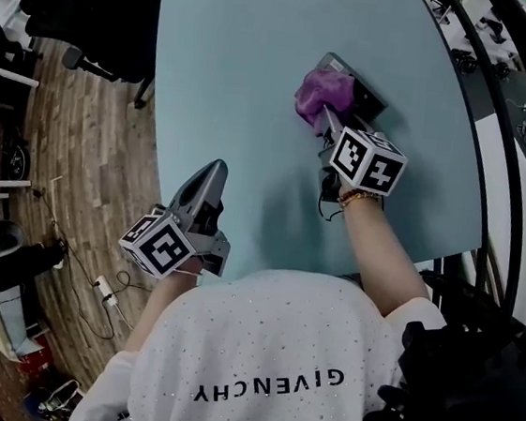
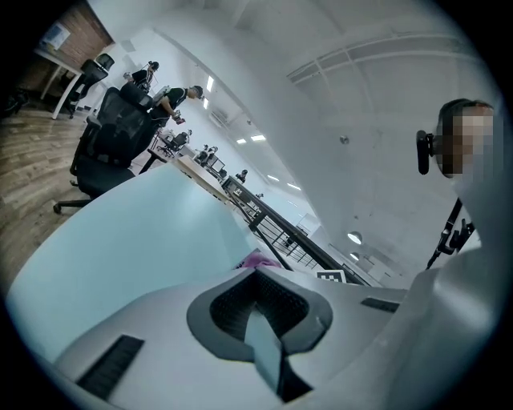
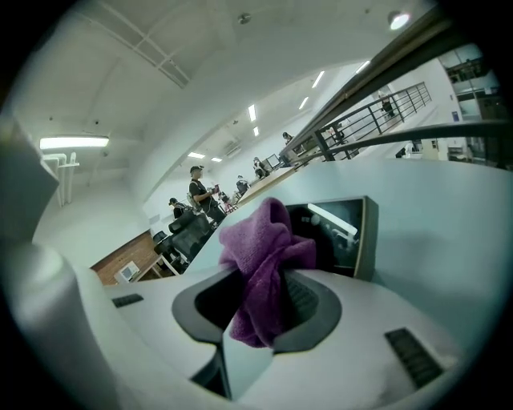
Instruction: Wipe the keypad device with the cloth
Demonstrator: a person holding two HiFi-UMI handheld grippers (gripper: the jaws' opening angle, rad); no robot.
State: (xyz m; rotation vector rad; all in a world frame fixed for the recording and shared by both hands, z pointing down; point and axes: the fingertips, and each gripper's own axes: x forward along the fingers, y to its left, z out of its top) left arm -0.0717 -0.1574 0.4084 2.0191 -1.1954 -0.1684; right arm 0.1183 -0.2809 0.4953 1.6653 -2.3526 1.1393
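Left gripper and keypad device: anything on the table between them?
Nothing: in the head view only bare table separates the left gripper from the device; the cloth sits at the device, in the right gripper.

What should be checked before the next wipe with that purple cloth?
1. Purple fluffy cloth clamped in the right gripper: ok.
2. Cloth over the dark flat keypad device: ok.
3. Cloth actually pressing on the device: cannot tell.
4. Device well inside the pale blue table: ok.
5. Left gripper shut, empty, away from the device: ok.
6. Device steadied by the left gripper: not ok.
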